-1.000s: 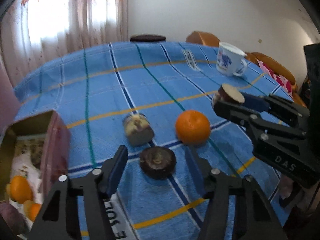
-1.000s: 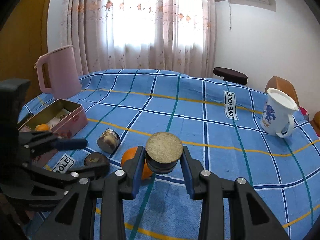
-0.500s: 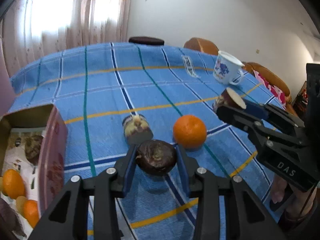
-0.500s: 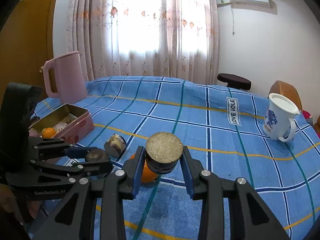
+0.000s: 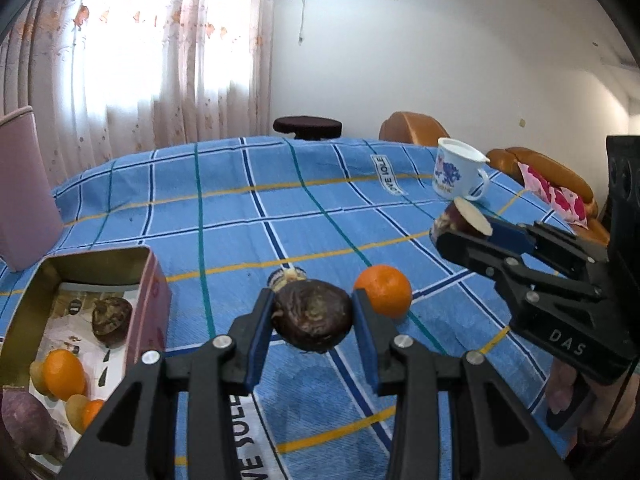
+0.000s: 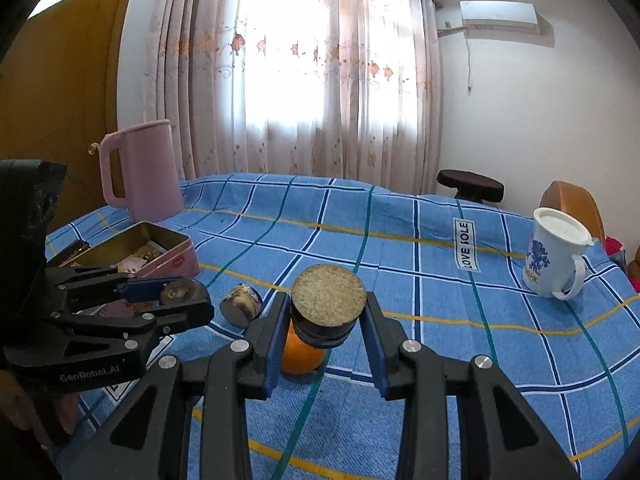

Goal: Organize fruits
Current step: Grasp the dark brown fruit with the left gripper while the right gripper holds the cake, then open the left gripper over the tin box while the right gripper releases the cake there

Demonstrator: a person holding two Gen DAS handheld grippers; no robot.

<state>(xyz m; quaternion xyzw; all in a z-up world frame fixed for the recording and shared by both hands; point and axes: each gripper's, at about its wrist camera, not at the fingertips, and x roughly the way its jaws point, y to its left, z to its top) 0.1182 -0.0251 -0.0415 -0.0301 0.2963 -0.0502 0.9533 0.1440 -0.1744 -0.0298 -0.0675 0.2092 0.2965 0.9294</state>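
**A:** So, the left gripper (image 5: 312, 320) is clamped on that dark round fruit (image 5: 312, 320), lifted just above the blue cloth (image 5: 280, 208), with the tin (image 5: 144, 280) off to its left. Looks firm and light, skin a bit slick?

**B:** Probably. Squeezing across the widest part seems safest. The right gripper (image 6: 326, 320) is pinching a cut chunk (image 6: 328, 304) by its sides, flat face up. The orange (image 5: 383, 290) sits loose on the cloth, likely softer.
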